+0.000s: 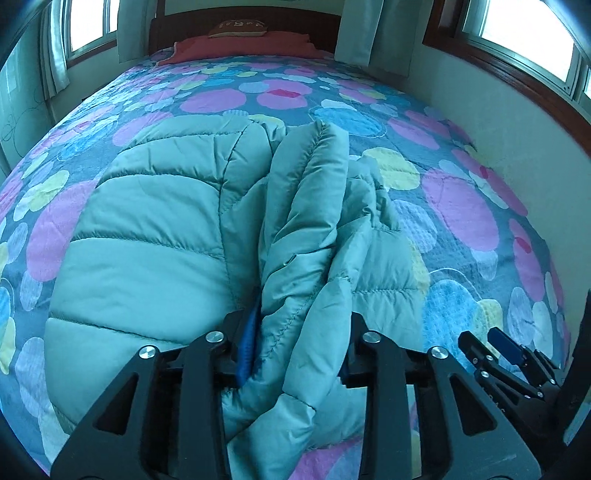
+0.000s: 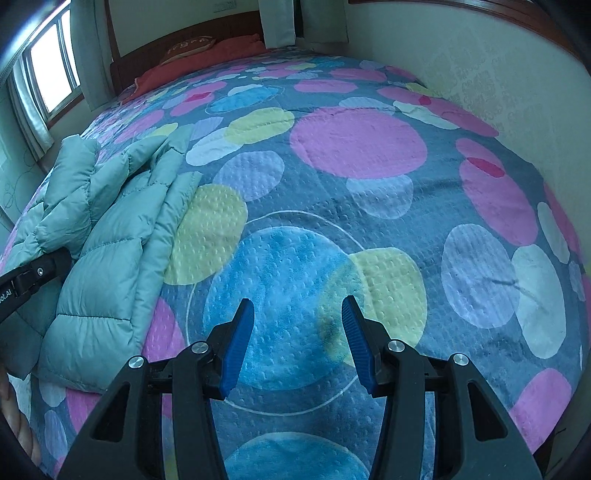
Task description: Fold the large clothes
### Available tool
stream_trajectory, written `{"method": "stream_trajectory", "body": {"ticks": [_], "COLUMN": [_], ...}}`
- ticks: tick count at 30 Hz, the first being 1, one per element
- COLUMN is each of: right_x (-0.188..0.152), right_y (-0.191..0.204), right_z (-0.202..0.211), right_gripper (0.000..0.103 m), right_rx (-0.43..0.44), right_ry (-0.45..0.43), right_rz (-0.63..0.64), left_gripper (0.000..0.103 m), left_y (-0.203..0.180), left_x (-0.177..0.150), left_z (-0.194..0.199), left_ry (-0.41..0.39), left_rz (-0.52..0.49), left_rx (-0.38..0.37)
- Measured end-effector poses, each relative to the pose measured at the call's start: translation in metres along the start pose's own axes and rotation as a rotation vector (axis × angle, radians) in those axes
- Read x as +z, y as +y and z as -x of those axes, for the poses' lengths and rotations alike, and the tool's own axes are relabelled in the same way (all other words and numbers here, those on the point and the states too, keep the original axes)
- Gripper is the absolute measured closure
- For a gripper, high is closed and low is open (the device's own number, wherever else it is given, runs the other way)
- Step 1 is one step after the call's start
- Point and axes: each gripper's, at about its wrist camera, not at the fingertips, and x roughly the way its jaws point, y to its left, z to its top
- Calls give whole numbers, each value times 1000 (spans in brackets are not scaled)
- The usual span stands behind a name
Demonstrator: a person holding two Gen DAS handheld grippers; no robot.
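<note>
The puffer jacket (image 1: 155, 236) lies on the bedspread (image 1: 461, 206) at the near end of the bed, a bunched fold of it between the fingers of the left gripper (image 1: 299, 347); the right gripper (image 2: 297, 343) hovers over bare bedspread to the jacket's right; a pillow (image 1: 238, 28) rests at the far headboard (image 1: 243, 16); windows (image 1: 532, 37) stand left and right.

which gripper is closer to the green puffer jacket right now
Left. The left gripper is closed on a bunched fold of the green puffer jacket, touching it. The right gripper is open above bare bedspread, off to the jacket's right, not touching it.
</note>
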Motion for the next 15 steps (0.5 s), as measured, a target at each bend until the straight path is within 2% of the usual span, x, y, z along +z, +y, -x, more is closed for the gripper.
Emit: {"method": "stream_trajectory", "body": {"ticks": [1,3,5,10,15], "right_x": [0,0,-1,-3,-4], "right_y": [-1,-3,-3,-5,-2], "right_z": [0,2,4,11,19], "right_gripper": [53,53,53,53,53], "right_rx": [0,-4,-9,-8,-4], "right_ry": [1,1,-1,2,-3], "right_rz": [-2,-6,-9,-17,-16], "left_gripper": [56,50,48,46,43], "left_y": [-4,-11,-16,-12,10], "left_x": [-1,-2,-5,-7,-6], "left_z": [2,7,12,37,68], "left_ry": [-2,-4,-1,-12,-72], "left_rz": [-2,-9,-11,28,84], "left_rx": [-16,-43,-71,-197,-274]}}
